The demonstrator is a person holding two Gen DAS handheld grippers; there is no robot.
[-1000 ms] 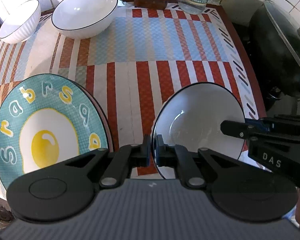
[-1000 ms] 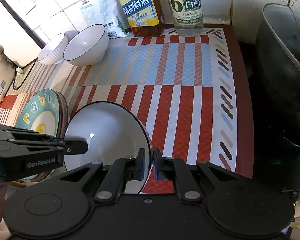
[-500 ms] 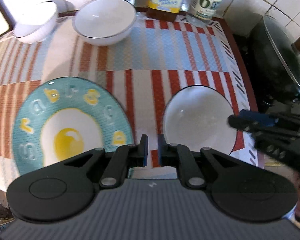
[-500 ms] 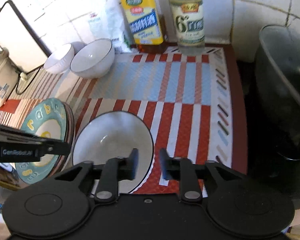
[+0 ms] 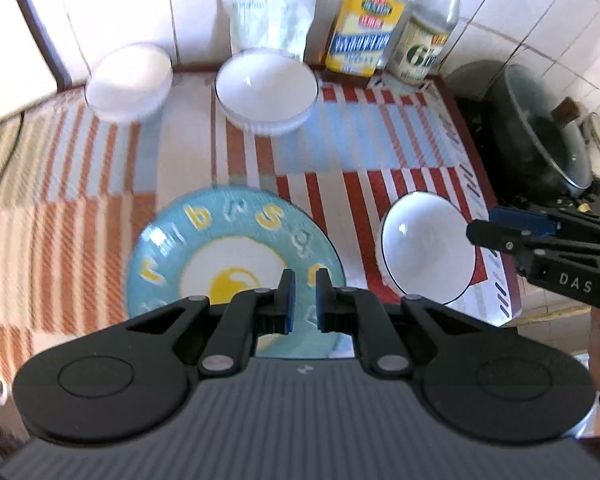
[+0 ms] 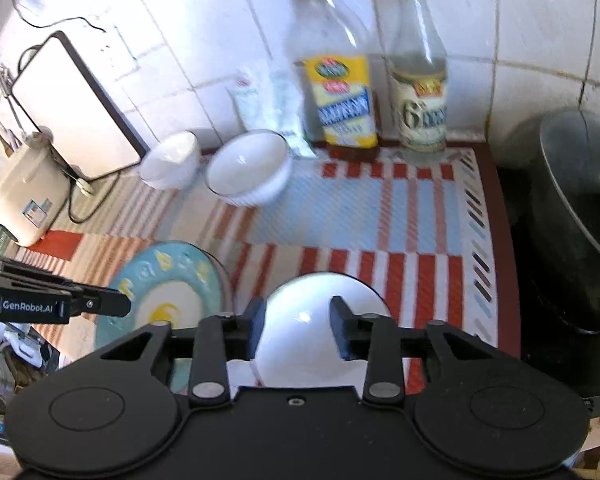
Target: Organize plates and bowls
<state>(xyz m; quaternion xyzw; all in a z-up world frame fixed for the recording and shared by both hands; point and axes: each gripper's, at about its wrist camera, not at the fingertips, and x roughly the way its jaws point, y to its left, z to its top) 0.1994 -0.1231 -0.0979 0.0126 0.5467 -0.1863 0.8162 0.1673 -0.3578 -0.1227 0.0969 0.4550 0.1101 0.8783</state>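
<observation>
A blue plate with a fried-egg picture (image 5: 236, 264) lies at the front of the striped mat, also in the right wrist view (image 6: 164, 296). A white bowl with a dark rim (image 5: 424, 252) sits to its right (image 6: 320, 328). Two more white bowls stand at the back: a ribbed one (image 5: 266, 90) and a smaller one (image 5: 128, 80) left of it. My left gripper (image 5: 302, 300) hovers above the plate's near edge, fingers slightly apart and empty. My right gripper (image 6: 298, 330) is open above the near bowl, holding nothing.
Two bottles (image 6: 340, 92) (image 6: 420, 88) and a white bag stand against the tiled back wall. A black wok with a glass lid (image 5: 540, 136) sits right of the mat. A white appliance (image 6: 24, 196) and a board (image 6: 72, 104) are at the left.
Both grippers let go of the near bowl's rim and rose back. The right jaws opened wide. The left gripper swung left over the egg plate. The bowl now rests on the mat.
</observation>
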